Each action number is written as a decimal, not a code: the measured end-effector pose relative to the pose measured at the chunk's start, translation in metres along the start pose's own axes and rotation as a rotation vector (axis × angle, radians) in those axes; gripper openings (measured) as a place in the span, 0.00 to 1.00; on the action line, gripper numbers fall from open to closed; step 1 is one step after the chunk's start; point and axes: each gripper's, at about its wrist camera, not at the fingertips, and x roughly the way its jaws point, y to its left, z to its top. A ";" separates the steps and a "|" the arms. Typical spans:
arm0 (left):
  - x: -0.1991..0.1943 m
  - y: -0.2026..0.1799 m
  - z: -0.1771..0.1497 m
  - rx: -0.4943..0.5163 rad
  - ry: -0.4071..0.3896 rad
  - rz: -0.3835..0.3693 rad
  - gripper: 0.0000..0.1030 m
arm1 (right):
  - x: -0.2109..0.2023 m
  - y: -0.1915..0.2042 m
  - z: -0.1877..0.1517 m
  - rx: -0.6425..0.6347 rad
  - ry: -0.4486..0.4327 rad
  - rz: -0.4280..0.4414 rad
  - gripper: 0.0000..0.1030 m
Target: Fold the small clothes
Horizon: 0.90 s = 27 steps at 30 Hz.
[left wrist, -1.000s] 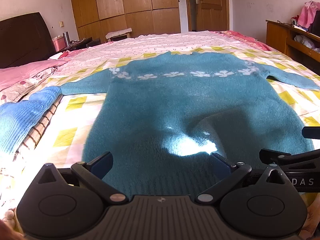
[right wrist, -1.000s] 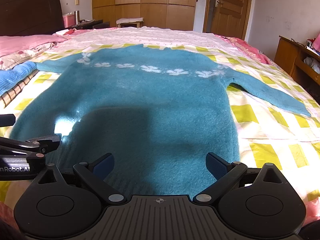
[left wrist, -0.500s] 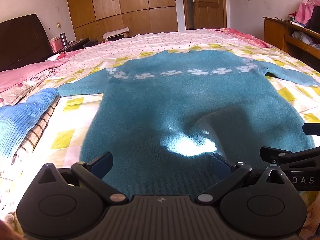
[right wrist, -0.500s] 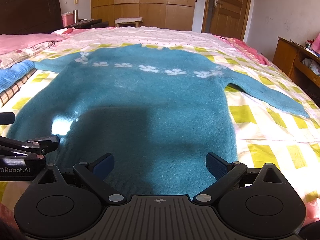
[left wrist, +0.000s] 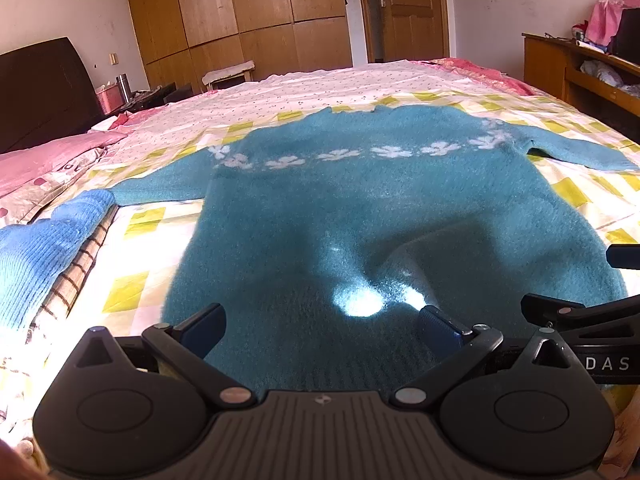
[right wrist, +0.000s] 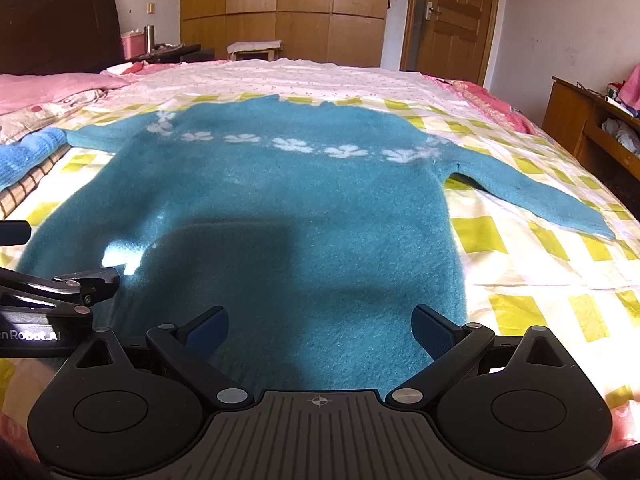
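Teal sweater lies flat across the middle of the frame on the yellow-checked bedspread, neck toward the top, both sleeves spread outward, a band of white flowers across the chest. Its ribbed hem sits at the bottom centre of both views, just ahead of the fingers. In the right wrist view the sweater's right side edge runs down the frame with a broad strip of bare bedspread beyond it, and the right sleeve slants to the right edge. In the left wrist view, bare checked cloth separates the left side edge from a folded blue knit at the left edge, which rests on a striped garment; the left sleeve's cuff reaches that knit's top corner.

Left gripper is spread wide with nothing between its blue pads, poised over the hem. Right gripper is likewise released, over the hem's right half; part of each tool shows at the side edge of the other's view.

Against the frames from a second ago, the sweater has not shifted, and the hem lies in much the same place between the fingers; the left view has tilted slightly, showing less of the desk at upper right.
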 end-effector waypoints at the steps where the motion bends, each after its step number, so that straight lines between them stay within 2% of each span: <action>1: 0.000 -0.001 0.001 0.003 -0.002 -0.001 1.00 | 0.000 -0.001 0.000 0.003 -0.001 0.000 0.96; 17: 0.008 -0.022 0.025 0.048 -0.029 -0.043 1.00 | -0.002 -0.031 0.013 0.061 -0.038 -0.031 0.96; 21: 0.011 -0.036 0.040 0.068 -0.058 -0.072 1.00 | -0.005 -0.065 0.026 0.144 -0.068 -0.042 0.96; 27: 0.020 -0.069 0.068 0.107 -0.109 -0.138 1.00 | 0.005 -0.147 0.043 0.307 -0.101 -0.080 0.92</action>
